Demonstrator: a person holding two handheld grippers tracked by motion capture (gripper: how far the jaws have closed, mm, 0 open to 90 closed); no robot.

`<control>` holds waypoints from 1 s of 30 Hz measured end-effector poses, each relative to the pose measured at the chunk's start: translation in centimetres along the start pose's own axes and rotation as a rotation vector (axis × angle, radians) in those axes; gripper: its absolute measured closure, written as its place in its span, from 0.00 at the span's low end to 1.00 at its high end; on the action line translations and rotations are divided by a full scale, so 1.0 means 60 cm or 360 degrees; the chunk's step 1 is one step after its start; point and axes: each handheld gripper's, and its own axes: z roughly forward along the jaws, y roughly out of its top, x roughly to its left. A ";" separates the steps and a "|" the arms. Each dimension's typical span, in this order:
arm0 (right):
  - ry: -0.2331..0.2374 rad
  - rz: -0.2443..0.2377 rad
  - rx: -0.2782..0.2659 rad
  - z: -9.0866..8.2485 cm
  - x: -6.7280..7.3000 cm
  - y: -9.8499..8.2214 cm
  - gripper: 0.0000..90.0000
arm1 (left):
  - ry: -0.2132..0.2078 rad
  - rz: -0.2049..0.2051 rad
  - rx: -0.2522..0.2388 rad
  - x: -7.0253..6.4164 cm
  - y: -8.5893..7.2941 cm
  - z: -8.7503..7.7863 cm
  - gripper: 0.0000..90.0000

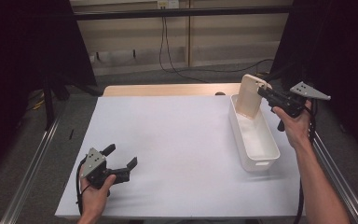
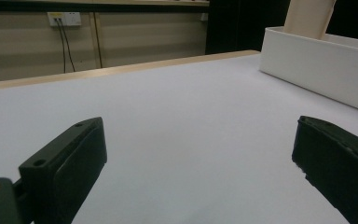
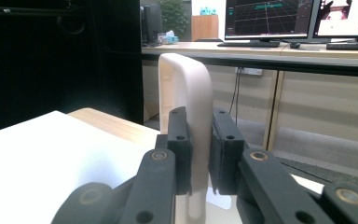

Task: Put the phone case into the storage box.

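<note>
1. We count one white bin (image 1: 254,140), one beige lid (image 1: 250,96), two grippers and one white table (image 1: 177,144).
2. We hold the right gripper (image 1: 262,90) above the bin's far end, its jaws clenched on the lid's edge; the lid stands nearly upright, its lower end inside the bin.
3. Our left gripper (image 1: 121,157) sits low over the near-left part of the table, jaws spread wide with nothing between them.
4. In the right gripper view, the jaws hide the lid's (image 3: 189,107) lower part; two monitors (image 3: 307,18) behind are cut off at the top.
5. We can read no writing or brand anywhere.
</note>
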 end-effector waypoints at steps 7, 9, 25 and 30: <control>-0.0014 0.0018 0.0012 0.014 -0.007 -0.015 0.90 | 0.0016 0.0003 -0.0005 0.002 0.000 0.001 0.03; -0.0015 0.0025 0.0006 0.018 -0.007 -0.016 0.90 | 0.0022 0.0004 -0.0003 0.003 0.000 0.001 0.03; -0.0030 0.0015 0.0054 0.041 -0.016 -0.038 0.90 | 0.0023 0.0014 0.0019 0.006 -0.002 0.003 0.03; -0.0033 0.0003 0.0080 0.045 -0.018 -0.044 0.90 | 0.0023 0.0004 0.0017 0.006 -0.003 0.003 0.03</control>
